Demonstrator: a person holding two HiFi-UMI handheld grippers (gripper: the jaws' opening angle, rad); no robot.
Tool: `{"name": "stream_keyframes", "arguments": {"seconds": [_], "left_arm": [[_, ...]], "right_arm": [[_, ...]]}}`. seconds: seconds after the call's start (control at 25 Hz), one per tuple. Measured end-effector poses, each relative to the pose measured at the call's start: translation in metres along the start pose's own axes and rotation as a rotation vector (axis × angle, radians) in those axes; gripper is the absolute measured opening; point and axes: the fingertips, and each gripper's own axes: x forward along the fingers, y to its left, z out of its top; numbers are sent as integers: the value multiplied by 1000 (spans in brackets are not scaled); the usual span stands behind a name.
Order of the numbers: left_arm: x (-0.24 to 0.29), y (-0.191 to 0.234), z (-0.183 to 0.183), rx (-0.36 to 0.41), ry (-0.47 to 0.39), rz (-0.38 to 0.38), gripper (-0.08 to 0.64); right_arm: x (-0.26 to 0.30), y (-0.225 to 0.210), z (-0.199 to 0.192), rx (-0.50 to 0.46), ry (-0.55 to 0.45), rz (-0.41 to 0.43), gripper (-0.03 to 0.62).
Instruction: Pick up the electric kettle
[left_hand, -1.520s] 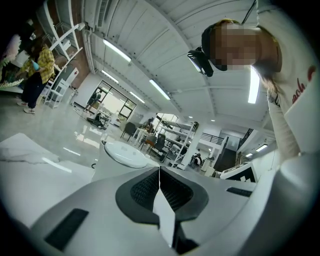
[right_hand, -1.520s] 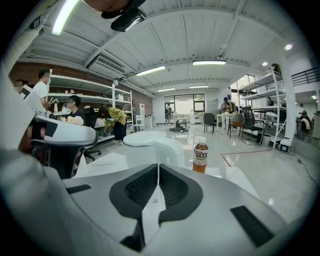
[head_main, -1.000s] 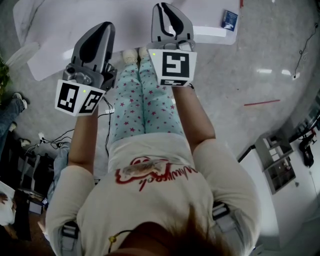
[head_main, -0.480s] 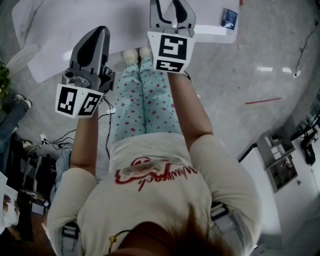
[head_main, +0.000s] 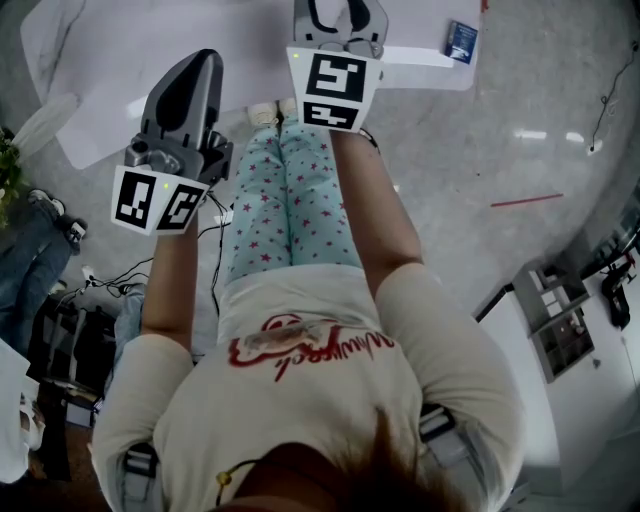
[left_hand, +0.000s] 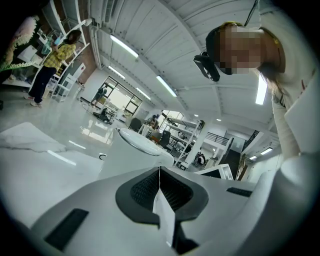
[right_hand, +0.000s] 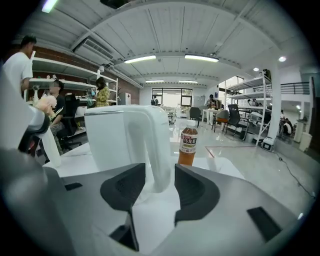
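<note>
The white electric kettle (right_hand: 122, 137) stands on the white table (right_hand: 220, 167), close in front of my right gripper (right_hand: 159, 182). Its curved handle (right_hand: 152, 150) hangs between the two dark pads, and I see a thin gap on each side. These jaws are opening. In the head view the right gripper (head_main: 340, 12) reaches over the table edge at the top, and the kettle is lost against the white top there. My left gripper (head_main: 193, 65) is held back over the table's near edge, shut and empty. In the left gripper view the kettle (left_hand: 137, 150) shows just beyond the left gripper (left_hand: 159, 172).
A bottle of brown tea (right_hand: 188, 145) stands on the table right of the kettle. A small blue box (head_main: 460, 40) lies near the table's far right corner. A spray bottle (right_hand: 47, 137) stands at the left. People and shelves are far behind.
My right gripper has moved forward over the table and its jaws have gone from shut to open, now either side of the kettle handle. The left gripper has stayed almost still.
</note>
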Motion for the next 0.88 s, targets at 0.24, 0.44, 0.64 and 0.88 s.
{"name": "stream_keyframes", "arguments": {"seconds": [0.24, 0.44, 0.64, 0.88], "left_arm": [[10, 4, 0, -14, 14, 1, 12], [17, 6, -2, -23, 31, -2, 12], [22, 12, 0, -25, 40, -9, 12], [25, 21, 3, -36, 38, 10, 12]], "right_arm": [[16, -3, -2, 1, 14, -2, 170], [27, -5, -2, -26, 20, -25, 170], [41, -9, -1, -28, 21, -47, 170], [57, -13, -2, -41, 23, -70, 170]]}}
